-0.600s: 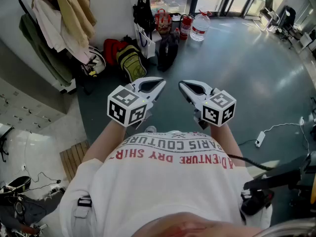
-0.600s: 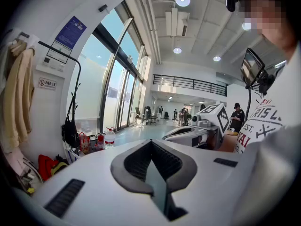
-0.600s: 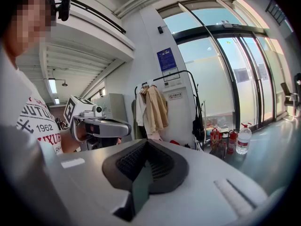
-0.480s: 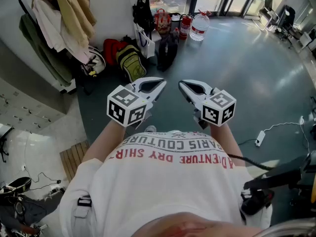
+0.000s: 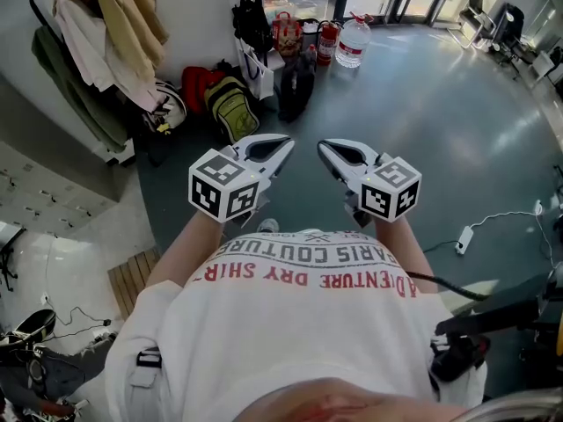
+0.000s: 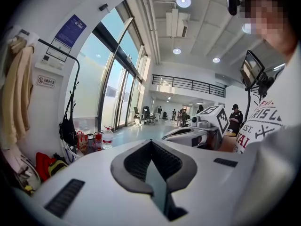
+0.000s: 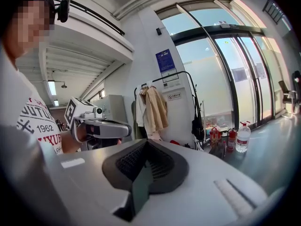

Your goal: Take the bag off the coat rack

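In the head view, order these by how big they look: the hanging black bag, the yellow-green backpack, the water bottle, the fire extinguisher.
1. black bag and yellow-green backpack: about alike, so I won't rank them
2. water bottle
3. fire extinguisher, narrower than the bottle

I stand on a glossy grey-green floor [image 5: 422,112] that catches daylight from the tall glass doors [image 6: 115,86] ahead. To my left, a white wall [image 5: 198,16] carries a blue notice [image 7: 165,60]. Pale grey cabinets [image 5: 53,178] sit nearer me, with a small wooden pallet [image 5: 132,280] beside them. A big water bottle [image 5: 353,42] and a red fire extinguisher [image 5: 328,44] stand by the doors (close to the wall's corner). Round ceiling lights [image 6: 183,1] glow above a railed mezzanine [image 6: 188,84]. A white power strip [image 5: 463,241] lies on the floor to my right.
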`<control>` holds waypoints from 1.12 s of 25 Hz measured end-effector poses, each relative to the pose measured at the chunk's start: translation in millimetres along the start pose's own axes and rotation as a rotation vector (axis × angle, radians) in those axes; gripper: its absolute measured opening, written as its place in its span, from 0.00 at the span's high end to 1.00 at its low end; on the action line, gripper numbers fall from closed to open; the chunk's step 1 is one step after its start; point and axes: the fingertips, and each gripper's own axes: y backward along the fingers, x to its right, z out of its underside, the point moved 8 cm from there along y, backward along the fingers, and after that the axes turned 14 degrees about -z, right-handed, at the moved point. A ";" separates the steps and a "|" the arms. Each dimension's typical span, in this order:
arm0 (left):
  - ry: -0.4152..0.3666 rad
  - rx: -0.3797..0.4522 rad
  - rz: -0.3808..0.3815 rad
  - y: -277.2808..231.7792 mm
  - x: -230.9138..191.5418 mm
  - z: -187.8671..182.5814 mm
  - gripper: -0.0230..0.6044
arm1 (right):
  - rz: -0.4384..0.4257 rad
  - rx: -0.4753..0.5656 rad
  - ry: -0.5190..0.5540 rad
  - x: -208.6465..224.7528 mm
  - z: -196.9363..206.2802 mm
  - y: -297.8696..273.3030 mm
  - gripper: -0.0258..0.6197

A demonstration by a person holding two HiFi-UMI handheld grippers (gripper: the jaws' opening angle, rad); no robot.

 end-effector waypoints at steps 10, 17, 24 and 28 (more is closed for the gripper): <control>-0.014 0.016 0.008 -1.0 7.1 -5.1 0.96 | 0.054 0.039 0.009 0.7 -4.0 15.5 0.96; 0.020 0.071 -0.026 -12.4 -12.2 -11.0 0.96 | 0.057 0.039 -0.006 18.3 -2.1 12.0 0.96; 0.041 0.062 -0.047 -63.1 -76.7 -12.3 0.96 | 0.042 0.008 -0.025 85.7 -6.2 -34.0 0.96; 0.048 0.037 -0.051 -112.9 -137.3 -18.2 0.96 | 0.029 -0.009 -0.042 152.2 -19.7 -80.2 0.96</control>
